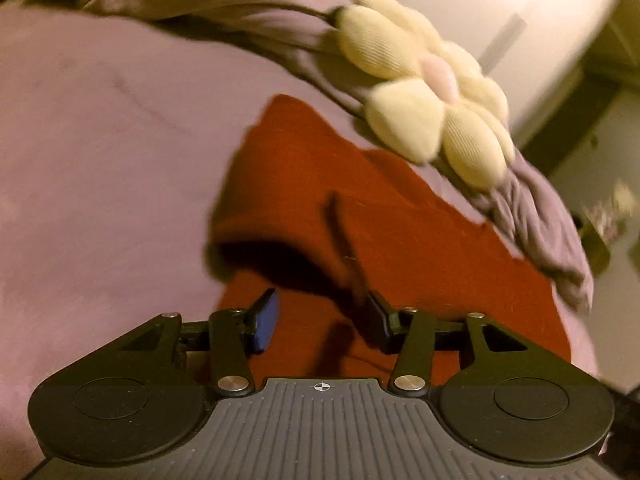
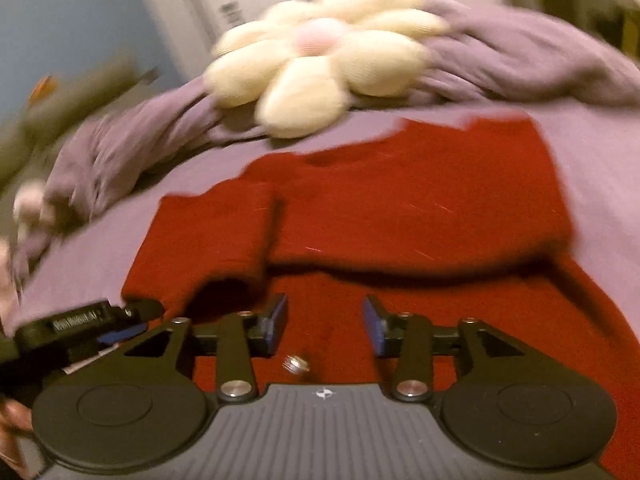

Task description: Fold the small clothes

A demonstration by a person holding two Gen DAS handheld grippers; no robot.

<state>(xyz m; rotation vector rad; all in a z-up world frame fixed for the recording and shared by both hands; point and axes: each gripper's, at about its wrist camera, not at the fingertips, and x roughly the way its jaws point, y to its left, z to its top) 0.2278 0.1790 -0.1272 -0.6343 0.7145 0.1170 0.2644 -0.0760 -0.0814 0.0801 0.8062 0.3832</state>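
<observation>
The red garment (image 2: 400, 208) lies spread on the mauve bedcover (image 1: 100, 140), directly below and ahead of both grippers, with one part already doubled over so that a rounded, puffed fold edge (image 2: 400, 264) runs across it and casts a dark shadow on the layer beneath. It looks like a soft knit or fleece: light, limp, with no stiffness of its own, so it should drape and sag wherever it is not supported, and a single pinch would probably drag the rest along unevenly. The fabric seems grippy rather than slippery and not at all fragile, so a firm pinch should do no harm. The best holds are likely the corners or the free hem at the two ends of an edge, one per gripper, taking both layers where it is doubled. A small metallic snap or button (image 2: 294, 364) sits on the cloth close to the right gripper (image 2: 324, 320); whether it is sewn on I cannot tell. The right gripper's jaws stand apart with nothing between them, and the left gripper (image 1: 324, 320) is likewise released above the red cloth. Beyond the garment rest a cream flower-shaped cushion (image 2: 316, 56) and a bunched purple blanket (image 2: 520, 52).
</observation>
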